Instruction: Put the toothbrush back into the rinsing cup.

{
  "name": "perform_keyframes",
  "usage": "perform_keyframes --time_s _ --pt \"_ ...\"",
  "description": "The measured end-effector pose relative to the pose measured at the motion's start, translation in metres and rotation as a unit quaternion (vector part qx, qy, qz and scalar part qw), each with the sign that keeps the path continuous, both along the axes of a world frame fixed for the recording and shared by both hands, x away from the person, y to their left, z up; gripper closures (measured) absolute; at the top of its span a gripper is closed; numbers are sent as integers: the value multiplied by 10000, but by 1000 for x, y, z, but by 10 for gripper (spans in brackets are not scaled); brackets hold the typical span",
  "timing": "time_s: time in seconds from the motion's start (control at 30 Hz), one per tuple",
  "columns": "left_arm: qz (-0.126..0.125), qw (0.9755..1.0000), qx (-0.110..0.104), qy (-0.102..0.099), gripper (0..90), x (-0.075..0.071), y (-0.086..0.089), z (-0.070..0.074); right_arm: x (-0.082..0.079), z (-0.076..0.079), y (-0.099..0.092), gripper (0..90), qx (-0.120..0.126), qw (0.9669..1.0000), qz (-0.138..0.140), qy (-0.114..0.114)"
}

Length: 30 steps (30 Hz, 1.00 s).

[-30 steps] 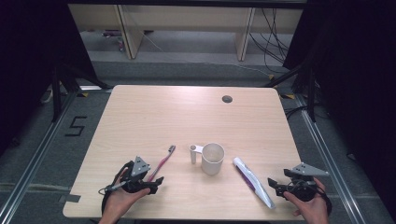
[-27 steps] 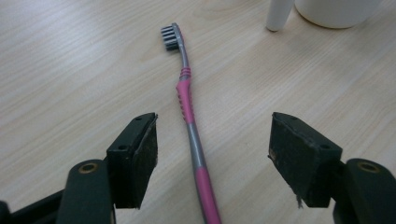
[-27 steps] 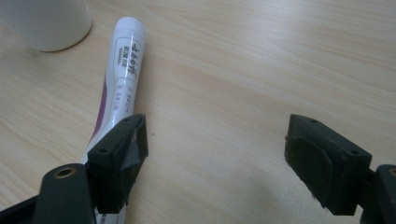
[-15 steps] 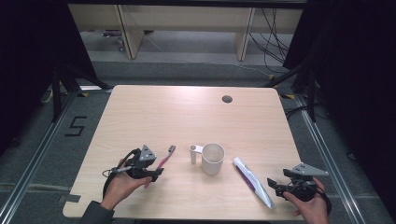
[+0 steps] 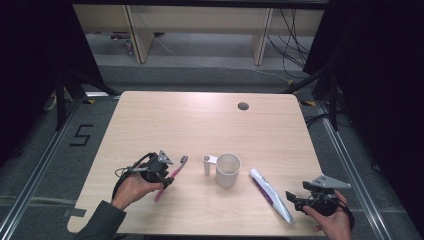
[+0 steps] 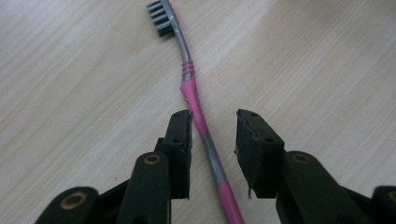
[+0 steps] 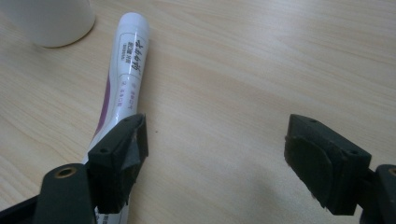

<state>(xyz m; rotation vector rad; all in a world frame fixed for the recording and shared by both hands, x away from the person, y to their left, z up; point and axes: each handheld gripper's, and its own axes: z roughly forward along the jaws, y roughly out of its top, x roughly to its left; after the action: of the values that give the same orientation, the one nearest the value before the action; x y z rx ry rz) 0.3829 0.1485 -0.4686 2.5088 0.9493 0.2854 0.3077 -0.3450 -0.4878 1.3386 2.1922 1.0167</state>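
A pink and grey toothbrush (image 5: 176, 171) lies on the wooden table (image 5: 200, 125), left of a white mug (image 5: 227, 170). My left gripper (image 5: 168, 176) is over its handle. In the left gripper view the toothbrush (image 6: 189, 88) runs between the jaws of that gripper (image 6: 214, 126), close to the left pad. The jaws have just been closing and a gap remains on the right side. A white and purple toothpaste tube (image 5: 270, 192) lies right of the mug. My right gripper (image 5: 294, 198) stands open beside the tube's near end (image 7: 126, 65), with nothing between its jaws (image 7: 219, 135).
The mug (image 7: 51, 18) has its handle pointing left, toward the toothbrush. A round cable hole (image 5: 243, 106) sits near the table's far edge. Dark floor, cables and a shelf frame lie beyond the table.
My left hand has moved forward and to the right along the toothbrush, and its jaws have narrowed around the handle. The right hand, mug and tube have stayed put.
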Motion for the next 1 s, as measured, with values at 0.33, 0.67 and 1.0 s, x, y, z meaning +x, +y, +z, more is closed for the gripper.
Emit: perform_keyframes --time_s 0.33,0.67,1.0 --pt "7 9980 423 468 684 20 -9 -4 -1 0 3 228 145 9998 -34 164" --pt "104 9950 629 768 702 31 -23 -5 -1 0 3 229 115 9998 12 175" --pt "-8 9915 860 974 776 38 -26 -7 0 0 3 230 41 9999 87 82"
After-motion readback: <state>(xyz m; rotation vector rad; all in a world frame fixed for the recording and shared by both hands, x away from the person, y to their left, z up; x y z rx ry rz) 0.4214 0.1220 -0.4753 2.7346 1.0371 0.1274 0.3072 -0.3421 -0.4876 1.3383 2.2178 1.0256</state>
